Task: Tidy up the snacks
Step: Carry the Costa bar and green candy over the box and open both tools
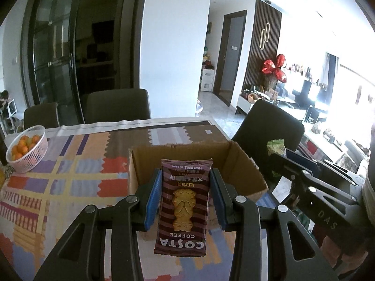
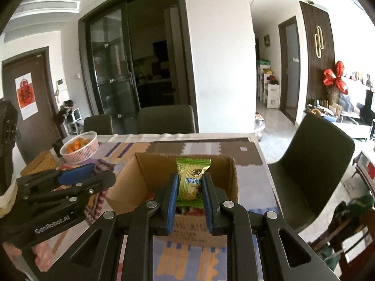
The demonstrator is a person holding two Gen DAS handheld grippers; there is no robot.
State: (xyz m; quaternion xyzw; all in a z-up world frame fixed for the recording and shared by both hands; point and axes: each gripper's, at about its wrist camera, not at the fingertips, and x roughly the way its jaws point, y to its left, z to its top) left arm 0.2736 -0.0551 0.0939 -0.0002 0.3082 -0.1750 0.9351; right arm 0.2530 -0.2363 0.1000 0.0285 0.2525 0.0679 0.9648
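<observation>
My left gripper [image 1: 186, 178] is shut on a brown Costa Coffee biscuit packet [image 1: 184, 207] and holds it just in front of an open cardboard box [image 1: 246, 164]. My right gripper [image 2: 189, 180] is shut on a green durian snack packet [image 2: 190, 179] and holds it over the near edge of the same cardboard box [image 2: 230, 175]. The right gripper shows at the right of the left wrist view with the green packet [image 1: 276, 147]. The left gripper body [image 2: 58, 192] shows at the left of the right wrist view.
The box stands on a table with a colourful patterned cloth [image 1: 70, 175]. A pink basket of oranges [image 1: 27, 148] sits at the far left; it also shows in the right wrist view [image 2: 79, 147]. Dark chairs [image 1: 264, 126] stand around the table.
</observation>
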